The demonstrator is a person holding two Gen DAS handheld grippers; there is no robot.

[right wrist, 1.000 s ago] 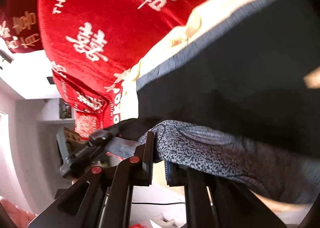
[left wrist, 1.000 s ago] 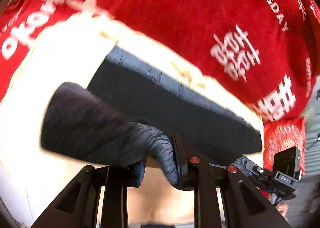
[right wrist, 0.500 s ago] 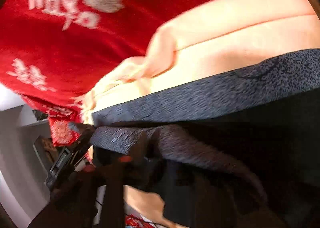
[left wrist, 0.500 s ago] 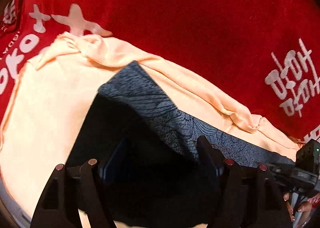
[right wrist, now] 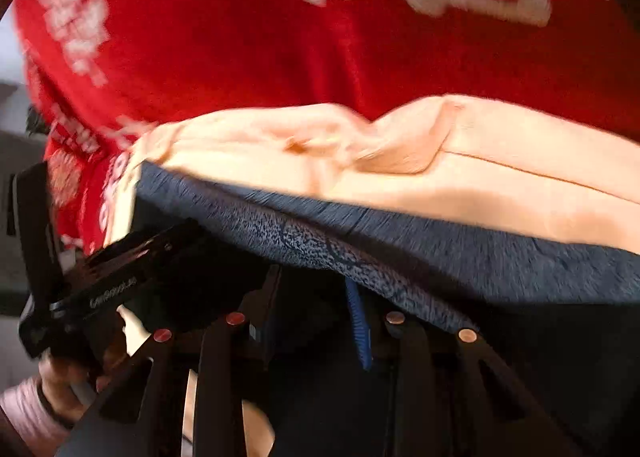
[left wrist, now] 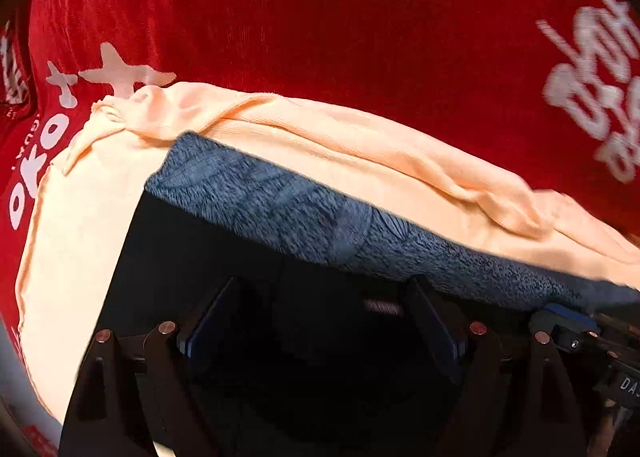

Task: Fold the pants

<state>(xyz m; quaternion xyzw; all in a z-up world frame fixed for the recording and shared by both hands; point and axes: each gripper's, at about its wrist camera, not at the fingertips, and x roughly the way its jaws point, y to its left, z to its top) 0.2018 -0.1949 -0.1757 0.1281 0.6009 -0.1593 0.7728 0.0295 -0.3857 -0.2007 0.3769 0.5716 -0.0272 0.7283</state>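
The dark blue-grey patterned pants lie folded on a peach cloth; their folded edge runs across both views. My left gripper is open, its fingers spread wide just above the dark fabric and holding nothing. My right gripper is open too, low over the pants, with a blue pad showing. The left gripper's body and the hand holding it show at the left of the right wrist view.
A red cloth with white lettering covers the surface beyond the peach cloth, and it also shows in the right wrist view. The right gripper's body sits at the right edge of the left wrist view. A room wall shows far left.
Both grippers held a fold of the pants a second ago. They carried it over, let it go and opened; the pants now lie folded flat under them.
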